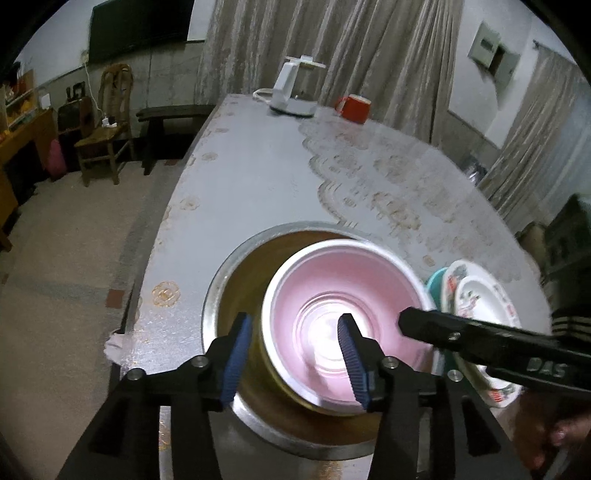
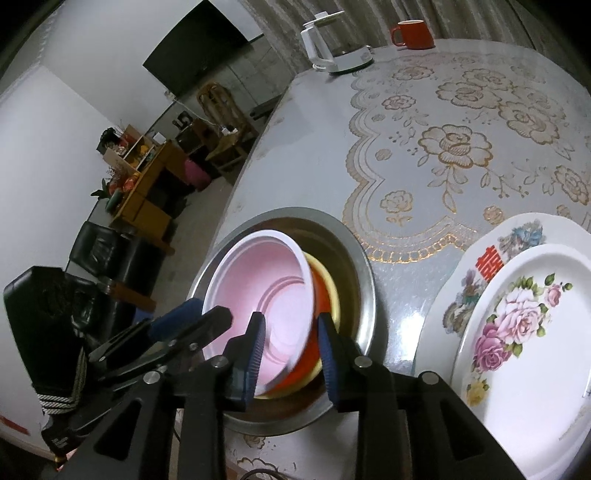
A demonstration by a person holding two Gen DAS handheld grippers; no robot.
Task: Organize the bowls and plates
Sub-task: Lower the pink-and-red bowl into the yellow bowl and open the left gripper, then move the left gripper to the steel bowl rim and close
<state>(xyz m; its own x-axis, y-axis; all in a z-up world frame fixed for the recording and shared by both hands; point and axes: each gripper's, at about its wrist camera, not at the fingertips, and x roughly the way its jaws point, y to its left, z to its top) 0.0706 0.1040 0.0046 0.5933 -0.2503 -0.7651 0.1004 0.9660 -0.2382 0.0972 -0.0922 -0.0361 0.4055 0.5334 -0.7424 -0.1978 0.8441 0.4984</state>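
- Left wrist view: the left gripper [image 1: 293, 360] has released, its blue pads astride the near rim of the pink plastic bowl [image 1: 332, 291], not pressing. The bowl sits inside the wide steel basin [image 1: 221, 280] on the grey lace-patterned table [image 1: 258, 177]. Beyond the basin stand a white kettle [image 1: 291, 92] and a red mug [image 1: 354, 107], before beige curtains [image 1: 332, 48].
- Right wrist view: the right gripper [image 2: 291, 354] stands apart around the bowl's rim, without contact. Right of the basin lie white floral plates [image 2: 524, 332].

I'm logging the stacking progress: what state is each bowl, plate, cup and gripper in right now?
Pink bowl: tilted, nested in the orange bowl.
Orange bowl: inside the yellow bowl.
Yellow bowl: inside the metal basin.
Metal basin: upright on the table.
Floral plates: stacked beside the basin.
Red mug: upright.
Left gripper: open, straddling the pink bowl's rim.
Right gripper: open around the bowl rims.
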